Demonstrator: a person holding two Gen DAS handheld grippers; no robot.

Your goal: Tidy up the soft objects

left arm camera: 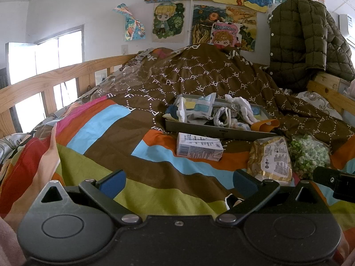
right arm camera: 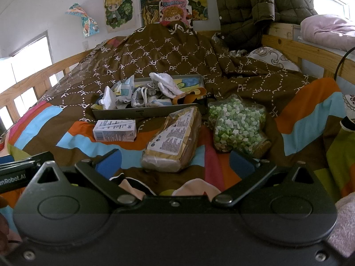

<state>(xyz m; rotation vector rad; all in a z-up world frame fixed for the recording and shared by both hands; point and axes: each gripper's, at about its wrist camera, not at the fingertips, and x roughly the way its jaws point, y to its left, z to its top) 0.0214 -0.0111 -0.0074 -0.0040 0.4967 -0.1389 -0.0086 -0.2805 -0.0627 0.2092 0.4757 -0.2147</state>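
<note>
A grey tray sits on the bed, filled with white socks, pouches and an orange strap. In front of it lie a small white carton, a bagged bread loaf and a star-shaped bag of green and white pieces. My left gripper is open and empty, low over the striped quilt. My right gripper is open and empty, just short of the bread loaf; a pink and black sock lies under it.
Wooden bed rails run along the left and right. A brown patterned duvet is heaped behind the tray. A green quilted jacket hangs at the back right. A pink blanket lies beyond the right rail.
</note>
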